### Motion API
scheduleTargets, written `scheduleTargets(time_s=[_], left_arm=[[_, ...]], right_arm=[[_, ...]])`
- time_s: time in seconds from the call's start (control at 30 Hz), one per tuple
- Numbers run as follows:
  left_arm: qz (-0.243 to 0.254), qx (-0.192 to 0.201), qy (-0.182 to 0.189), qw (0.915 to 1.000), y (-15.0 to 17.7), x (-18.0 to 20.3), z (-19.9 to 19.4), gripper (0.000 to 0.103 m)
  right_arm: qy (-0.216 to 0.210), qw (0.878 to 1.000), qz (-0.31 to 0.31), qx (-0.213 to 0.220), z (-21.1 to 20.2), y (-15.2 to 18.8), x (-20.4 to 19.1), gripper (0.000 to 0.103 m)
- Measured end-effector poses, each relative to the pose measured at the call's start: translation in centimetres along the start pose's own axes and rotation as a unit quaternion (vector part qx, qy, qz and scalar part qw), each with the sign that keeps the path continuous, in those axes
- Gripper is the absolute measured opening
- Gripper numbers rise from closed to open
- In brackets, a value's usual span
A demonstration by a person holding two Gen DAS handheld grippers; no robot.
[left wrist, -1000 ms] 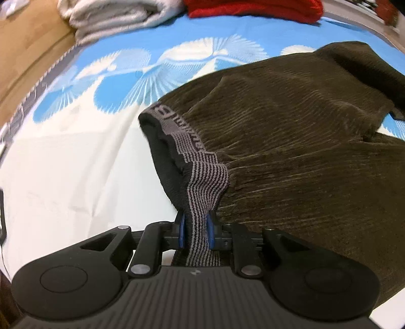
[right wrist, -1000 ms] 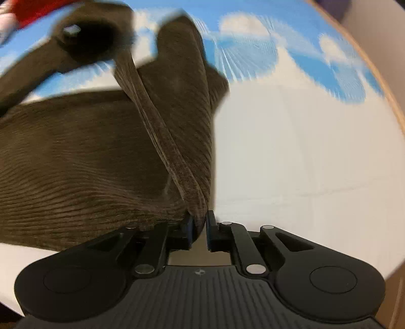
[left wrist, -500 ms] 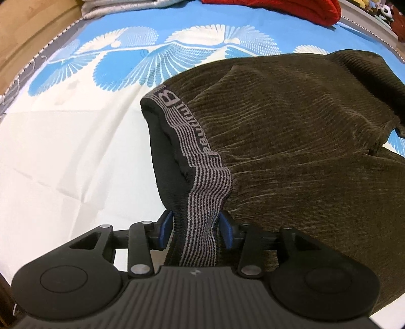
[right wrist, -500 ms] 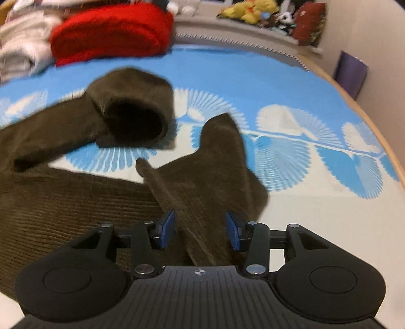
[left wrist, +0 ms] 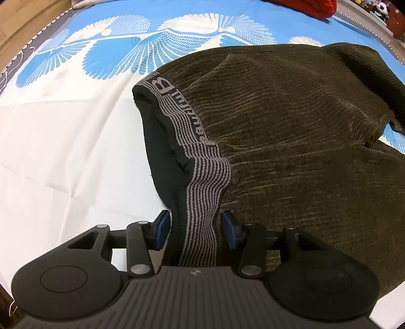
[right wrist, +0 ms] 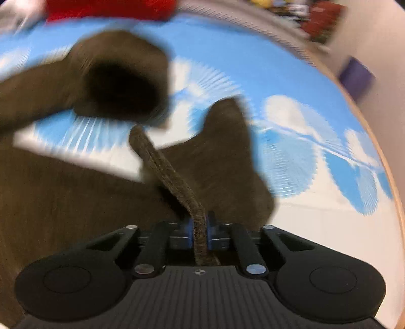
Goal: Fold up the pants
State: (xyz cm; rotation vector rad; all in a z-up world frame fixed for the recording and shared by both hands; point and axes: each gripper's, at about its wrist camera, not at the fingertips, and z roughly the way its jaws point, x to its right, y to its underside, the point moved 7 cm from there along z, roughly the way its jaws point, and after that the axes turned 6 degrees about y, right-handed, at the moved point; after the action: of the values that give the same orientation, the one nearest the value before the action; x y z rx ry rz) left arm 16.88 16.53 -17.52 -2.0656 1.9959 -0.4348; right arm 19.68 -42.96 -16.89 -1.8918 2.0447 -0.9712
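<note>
While the left gripper (left wrist: pixel 195 229) spreads its jaws around the striped waistband (left wrist: pixel 202 192) without pressing it, the pants (left wrist: pixel 303 131) sprawl across the blue-and-white bedspread (left wrist: pixel 63 141). On the right, the right gripper (right wrist: pixel 200 231) is closing, pinching a hem fold (right wrist: pixel 167 172); better re-clamp the waistband before lifting.

Blue-and-white fan-print bedspread (left wrist: pixel 63 141), wooden bed edge (right wrist: pixel 395 177), pale wall (right wrist: pixel 379 45), red folded fabric (right wrist: pixel 108 8)

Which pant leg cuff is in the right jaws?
The near, flattened cuff, its hem pinched as the jaws close; the far cuff lies free, gaping open.
</note>
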Motion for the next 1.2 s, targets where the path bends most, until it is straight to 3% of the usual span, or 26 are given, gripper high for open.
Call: scheduleTargets(time_s=[0.07, 0.1, 0.17, 0.23, 0.27, 0.37, 0.4, 0.43, 0.47, 0.57, 0.63, 0.8, 0.9, 0.97, 1.0, 1.07, 1.2], left_arm=[[0.000, 0.000, -0.002, 1.0000, 0.2, 0.1, -0.1, 0.050], [0.000, 0.001, -0.003, 1.0000, 0.2, 0.1, -0.2, 0.050], [0.000, 0.002, -0.004, 1.0000, 0.4, 0.2, -0.4, 0.050], [0.006, 0.002, -0.003, 1.0000, 0.8, 0.4, -0.6, 0.050], [0.010, 0.002, -0.002, 1.0000, 0.9, 0.5, -0.7, 0.050], [0.014, 0.002, 0.000, 0.9999, 1.1, 0.5, -0.9, 0.050], [0.013, 0.001, 0.001, 0.9999, 1.1, 0.4, -0.9, 0.050], [0.009, 0.000, 0.003, 1.0000, 1.2, 0.3, -0.9, 0.051], [0.005, -0.002, 0.006, 1.0000, 1.3, 0.2, -0.8, 0.052], [-0.006, -0.009, 0.020, 0.9997, 1.4, -0.2, -0.6, 0.057], [-0.013, -0.018, 0.031, 0.9993, 1.6, -0.4, -0.4, 0.060], [0.002, -0.035, 0.033, 0.9988, 2.2, -0.6, 0.3, 0.060], [0.024, -0.031, 0.029, 0.9988, 2.3, -0.2, 0.5, 0.049], [0.039, -0.025, 0.024, 0.9986, 2.3, 0.1, 0.4, 0.036], [0.041, -0.020, 0.025, 0.9986, 2.2, 0.1, 0.2, 0.032], [0.047, -0.004, 0.019, 0.9987, 1.9, 0.0, -0.5, 0.021], [0.048, 0.041, -0.015, 0.9979, 1.4, -1.4, -2.6, 0.018]], right_arm=[[0.016, 0.995, 0.092, 0.028, -1.6, -0.3, 4.1, 0.008], [0.029, 0.987, 0.152, 0.043, -2.6, -0.1, 6.9, 0.008], [0.079, 0.952, 0.288, 0.063, -4.5, 2.1, 13.7, 0.007], [0.127, 0.902, 0.412, 0.017, -4.8, 7.3, 19.6, 0.007], [0.136, 0.871, 0.471, -0.032, -4.2, 10.9, 21.8, 0.007], [0.092, 0.778, 0.598, -0.168, -2.0, 20.3, 23.7, 0.007], [0.083, 0.753, 0.625, -0.190, -1.7, 22.2, 23.9, 0.008], [0.067, 0.736, 0.643, -0.203, -1.4, 23.5, 24.1, 0.011], [0.053, 0.735, 0.645, -0.203, -1.2, 23.8, 24.2, 0.011], [0.041, 0.758, 0.621, -0.193, -0.8, 23.5, 25.0, 0.016], [0.045, 0.769, 0.608, -0.194, -0.4, 23.6, 25.2, 0.027], [0.057, 0.780, 0.594, -0.189, 0.2, 23.4, 26.3, 0.027], [0.065, 0.793, 0.575, -0.188, 0.1, 23.0, 26.2, 0.026], [0.073, 0.802, 0.564, -0.184, 0.0, 22.5, 26.2, 0.011], [0.077, 0.807, 0.558, -0.180, -0.1, 22.2, 26.3, 0.008], [0.081, 0.818, 0.548, -0.154, -0.7, 21.0, 26.5, 0.007], [0.078, 0.853, 0.511, -0.068, -2.9, 17.6, 26.5, 0.007]])
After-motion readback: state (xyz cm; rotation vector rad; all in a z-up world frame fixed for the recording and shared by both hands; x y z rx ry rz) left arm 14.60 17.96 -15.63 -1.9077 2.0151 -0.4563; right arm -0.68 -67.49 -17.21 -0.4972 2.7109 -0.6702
